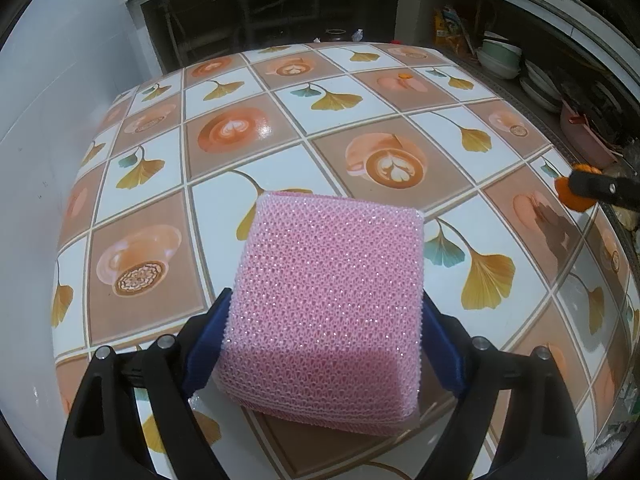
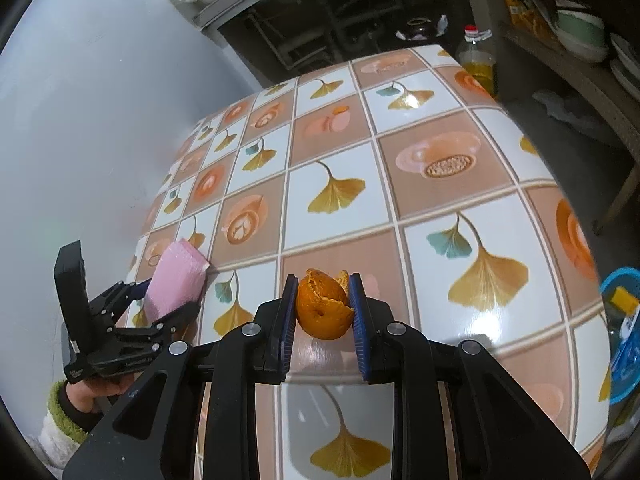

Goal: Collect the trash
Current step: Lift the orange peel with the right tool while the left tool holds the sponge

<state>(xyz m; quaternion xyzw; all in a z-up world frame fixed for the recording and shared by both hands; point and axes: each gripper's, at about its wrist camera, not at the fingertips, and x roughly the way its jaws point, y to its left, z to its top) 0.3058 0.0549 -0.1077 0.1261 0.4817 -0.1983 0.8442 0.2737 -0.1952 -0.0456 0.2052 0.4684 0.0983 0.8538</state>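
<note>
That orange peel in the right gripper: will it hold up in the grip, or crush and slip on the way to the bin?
The orange peel looks like a hollow, torn shell, so it is probably light and would likely buckle under a harder squeeze. The right gripper pinches it from both sides, and its dimpled skin should give the pads some hold. Its ragged top edge may tear or shed bits.

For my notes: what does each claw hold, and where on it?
Left claw: pink sponge, gripped on its two opposite sides. Right claw: orange peel, pinched at its sides.
</note>
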